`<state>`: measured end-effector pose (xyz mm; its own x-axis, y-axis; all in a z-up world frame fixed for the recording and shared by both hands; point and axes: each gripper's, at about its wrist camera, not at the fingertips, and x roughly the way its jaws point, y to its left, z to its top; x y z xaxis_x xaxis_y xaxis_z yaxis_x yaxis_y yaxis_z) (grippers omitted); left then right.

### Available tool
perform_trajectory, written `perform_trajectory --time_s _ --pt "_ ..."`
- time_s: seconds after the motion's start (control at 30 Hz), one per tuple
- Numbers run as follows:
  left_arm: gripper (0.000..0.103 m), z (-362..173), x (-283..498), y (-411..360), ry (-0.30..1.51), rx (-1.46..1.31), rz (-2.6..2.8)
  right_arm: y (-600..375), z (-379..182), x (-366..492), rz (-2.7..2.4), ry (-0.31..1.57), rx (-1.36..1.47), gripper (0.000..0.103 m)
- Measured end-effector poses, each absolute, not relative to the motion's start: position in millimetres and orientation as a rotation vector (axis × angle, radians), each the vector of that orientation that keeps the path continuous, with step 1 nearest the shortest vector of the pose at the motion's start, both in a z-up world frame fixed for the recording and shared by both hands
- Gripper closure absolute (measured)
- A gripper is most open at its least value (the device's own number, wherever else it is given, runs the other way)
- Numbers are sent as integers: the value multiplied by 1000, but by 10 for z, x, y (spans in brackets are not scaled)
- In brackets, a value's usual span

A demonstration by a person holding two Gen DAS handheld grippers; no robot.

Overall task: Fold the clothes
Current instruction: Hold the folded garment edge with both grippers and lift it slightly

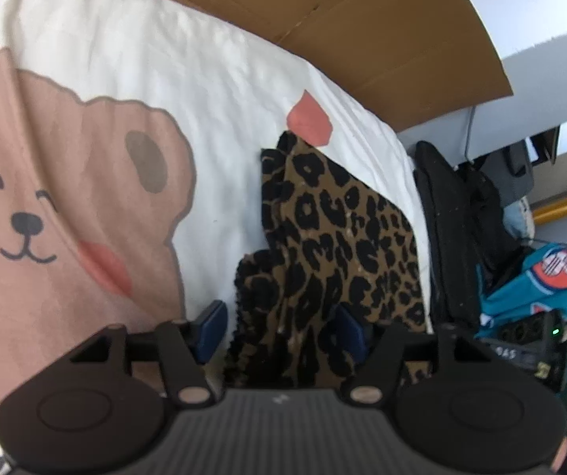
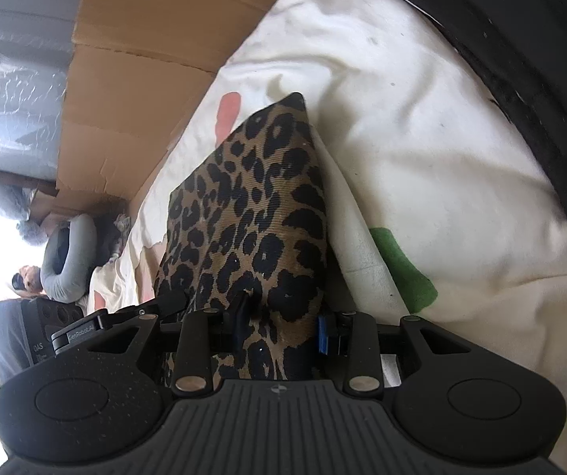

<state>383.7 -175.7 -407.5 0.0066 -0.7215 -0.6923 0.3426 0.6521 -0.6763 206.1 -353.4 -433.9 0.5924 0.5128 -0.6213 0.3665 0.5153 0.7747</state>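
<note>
White bear-print bedsheet (image 1: 212, 79) serves as folding surface. Leopard-print garment (image 1: 334, 237) lies bunched on it. Right gripper (image 2: 283, 328) jaws pinch its near edge, probably to lift it; left gripper (image 1: 279, 332) jaws wide, straddling cloth.

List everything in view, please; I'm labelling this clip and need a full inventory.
leopard-print garment: one, tan with black spots, lying on the bedsheet, its near end between both grippers' fingers
bedsheet: one, cream with a pink-brown bear print and red and green patches, covering the surface
cardboard: one flattened sheet, brown, along the sheet's far edge
black bag: one, beside the sheet's right edge
teal cloth: one, teal with an orange patch, far right
left gripper: black, blue pads, open around the garment
right gripper: black, shut on the garment
</note>
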Motion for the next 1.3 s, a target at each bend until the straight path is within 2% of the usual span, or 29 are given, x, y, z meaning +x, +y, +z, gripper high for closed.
perform_trajectory --time_s 0.23,0.37,0.53,1.03,1.3 --pt "37 -4092 3871 -1845 1325 -394 -875 -3475 -4408 2157 111 983 1107 69" --pt "59 -4052 3870 -1882 1315 -328 -870 -3425 -4343 2190 102 996 1059 72" --pt "68 -3907 3817 -1921 1283 -286 -887 -3363 -4262 2231 91 1011 999 85" --pt "76 -3472 3560 -2002 1165 -175 -857 -3258 -3902 2234 80 977 842 93" --pt "77 -3020 3400 -1836 1092 -166 -817 -3146 -3433 2243 124 926 759 95"
